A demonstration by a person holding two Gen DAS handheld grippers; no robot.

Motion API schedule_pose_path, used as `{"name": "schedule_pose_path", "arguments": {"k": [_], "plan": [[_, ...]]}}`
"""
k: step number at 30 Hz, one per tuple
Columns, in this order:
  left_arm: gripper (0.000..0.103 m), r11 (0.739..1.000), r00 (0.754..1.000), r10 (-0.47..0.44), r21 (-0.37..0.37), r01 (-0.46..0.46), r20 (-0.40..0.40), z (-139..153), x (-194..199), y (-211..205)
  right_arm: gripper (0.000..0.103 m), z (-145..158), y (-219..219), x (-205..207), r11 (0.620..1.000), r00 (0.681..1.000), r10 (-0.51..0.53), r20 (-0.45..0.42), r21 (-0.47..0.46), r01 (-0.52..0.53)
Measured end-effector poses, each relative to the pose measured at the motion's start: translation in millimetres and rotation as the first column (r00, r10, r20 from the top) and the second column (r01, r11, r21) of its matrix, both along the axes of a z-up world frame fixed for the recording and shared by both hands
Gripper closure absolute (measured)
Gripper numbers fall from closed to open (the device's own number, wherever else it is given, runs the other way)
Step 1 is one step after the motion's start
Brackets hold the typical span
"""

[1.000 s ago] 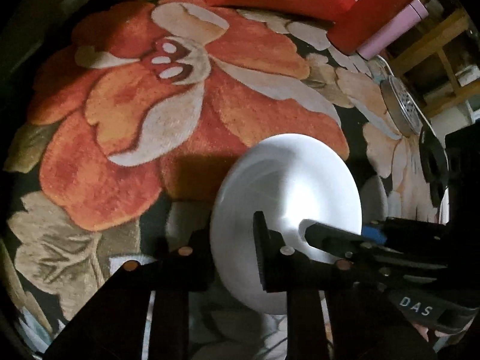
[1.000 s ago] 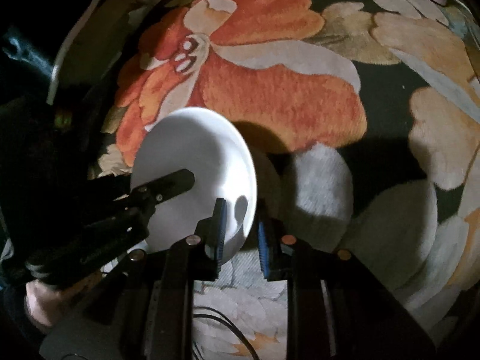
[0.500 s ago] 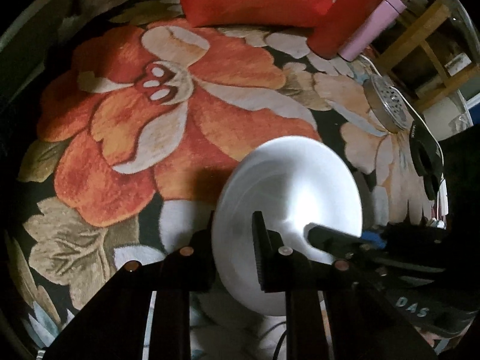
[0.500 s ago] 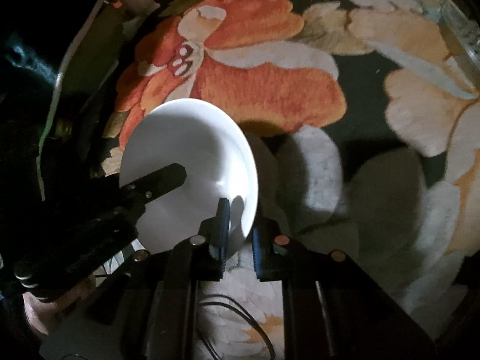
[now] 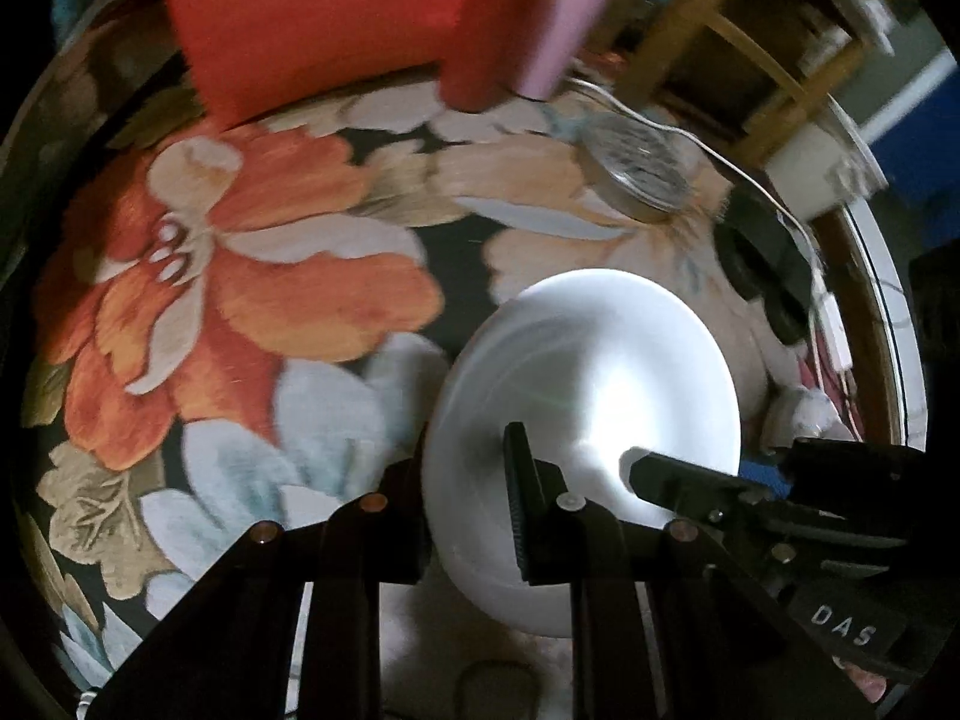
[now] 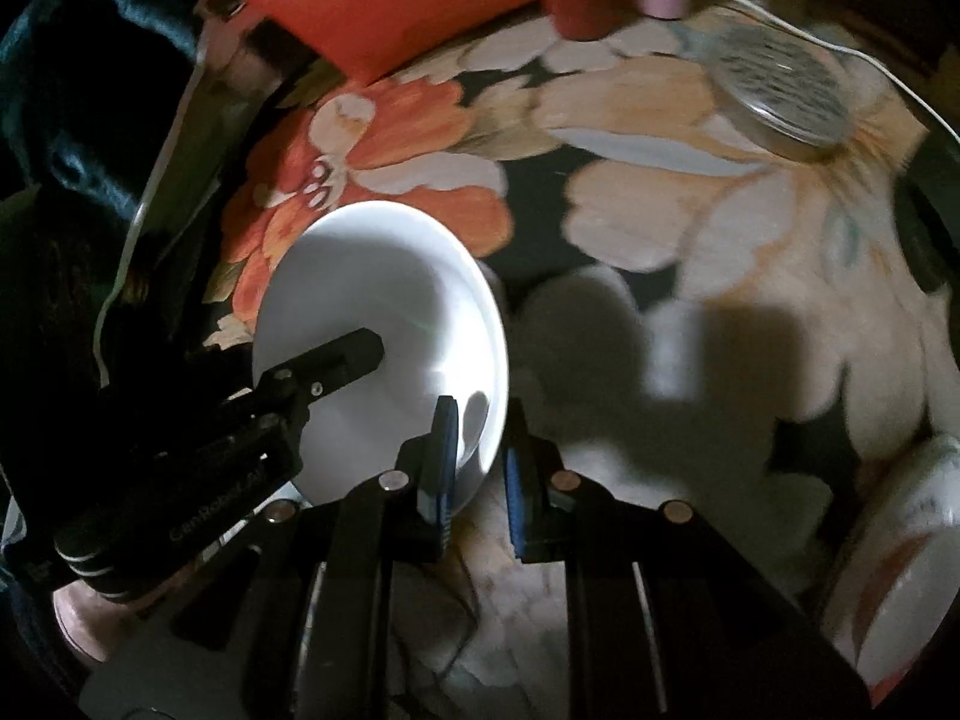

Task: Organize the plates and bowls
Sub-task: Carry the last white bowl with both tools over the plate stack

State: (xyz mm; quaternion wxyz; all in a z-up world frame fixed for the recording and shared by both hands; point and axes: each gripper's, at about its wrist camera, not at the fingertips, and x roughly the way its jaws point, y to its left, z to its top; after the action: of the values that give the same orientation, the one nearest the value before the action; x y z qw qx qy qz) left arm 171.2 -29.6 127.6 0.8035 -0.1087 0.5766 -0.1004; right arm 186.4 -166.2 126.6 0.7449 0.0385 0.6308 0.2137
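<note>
A white plate (image 5: 591,384) is held in the air above a flowered cloth, gripped from both sides. My left gripper (image 5: 465,510) is shut on its left rim, one finger under and one on top. My right gripper (image 6: 480,468) is shut on the opposite rim of the plate (image 6: 384,300). Each gripper shows in the other's view: the right one (image 5: 690,480) at the plate's right, the left one (image 6: 324,366) at its left. A patterned bowl (image 6: 894,558) lies at the right edge of the right wrist view.
A red cushion (image 5: 312,18), a red box and a pink box (image 5: 570,12) stand at the back. A round metal lid (image 5: 636,168) and a white cable (image 5: 708,144) lie at the back right. Black objects (image 5: 762,264) sit beside wooden furniture (image 5: 750,30).
Both grippers have carried the plate up and to the right; the cushion, boxes and metal lid appear closer and lower in both views. The grip on the plate is unchanged.
</note>
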Motion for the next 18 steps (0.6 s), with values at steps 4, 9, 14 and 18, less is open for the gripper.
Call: {"name": "schedule_pose_path", "arguments": {"k": [4,9,14,18], "plan": [[0.084,0.998,0.998,-0.059,0.01,0.059,0.008,11.7,-2.9,-31.9,0.088,8.7,-28.6,-11.9,0.999,0.999,-0.052,0.008,-0.002,0.052],[0.084,0.992,0.993,-0.12,0.026,0.12,0.009,18.0,-6.3,-65.1,0.088,15.3,-68.3,-23.2,0.991,0.991,-0.132,0.003,0.026,0.132],[0.084,0.987,0.987,-0.159,0.033,0.159,0.006,20.1,-10.2,-89.7,0.088,19.0,-93.3,-30.0,0.985,0.985,-0.17,0.006,0.041,0.17],[0.084,0.979,0.98,-0.201,0.048,0.2,0.004,23.2,-16.5,-113.1,0.088,22.2,-113.7,-36.7,0.979,0.98,-0.199,0.015,0.05,0.198]]}}
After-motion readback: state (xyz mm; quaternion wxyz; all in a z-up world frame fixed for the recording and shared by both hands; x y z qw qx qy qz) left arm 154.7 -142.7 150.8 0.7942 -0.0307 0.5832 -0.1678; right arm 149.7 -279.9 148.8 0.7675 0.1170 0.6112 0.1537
